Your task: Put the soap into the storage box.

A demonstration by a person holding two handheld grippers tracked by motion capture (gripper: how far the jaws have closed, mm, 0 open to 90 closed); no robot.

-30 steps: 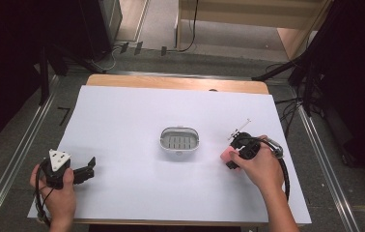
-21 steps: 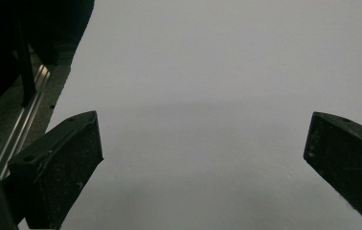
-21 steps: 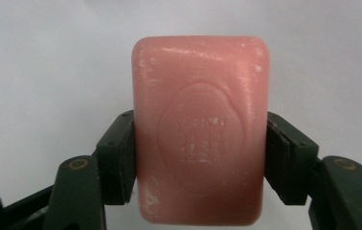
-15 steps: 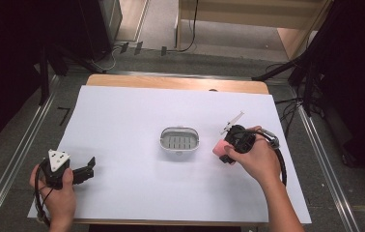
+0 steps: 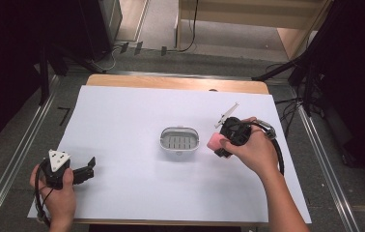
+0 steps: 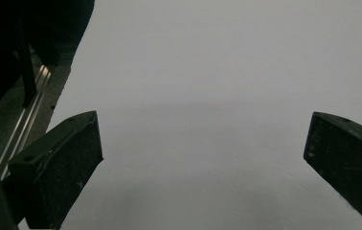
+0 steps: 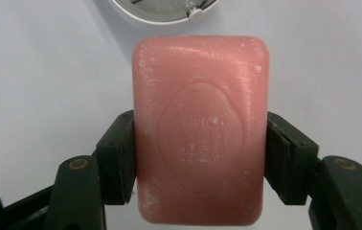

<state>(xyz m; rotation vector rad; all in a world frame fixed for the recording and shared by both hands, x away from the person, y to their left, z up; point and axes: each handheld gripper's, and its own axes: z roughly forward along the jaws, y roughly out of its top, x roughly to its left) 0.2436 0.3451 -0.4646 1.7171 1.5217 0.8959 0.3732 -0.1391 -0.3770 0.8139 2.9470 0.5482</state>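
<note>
I have the pink rectangular bar of soap (image 7: 200,129) clamped between the jaws of my right gripper (image 5: 221,145), gripped across its narrow sides with the embossed face towards the gripper's camera. The pads bite only on the lower half, so most of the bar stands out beyond the jaw tips. Just past that far end sits the small white oval soap dish with a slotted grey insert (image 5: 180,140), its rim peeking in ahead of the jaws.

My main worry is slip: soap is slick, the grip sits low on the bar, and any twist of my wrist could let it pivot or squirt forward out of the pads. If I release too early, I judge it may land on the dish rim and tip off onto the white table covering (image 5: 137,183). Squeezing harder risks gouging the soft sides.

Compared with a second ago, my right gripper has moved in from the right towards the dish, and the bar now shows at its tip in the high view.

My left gripper (image 5: 88,170) has stayed where it was, jaws spread wide with nothing but bare covering between them.
</note>
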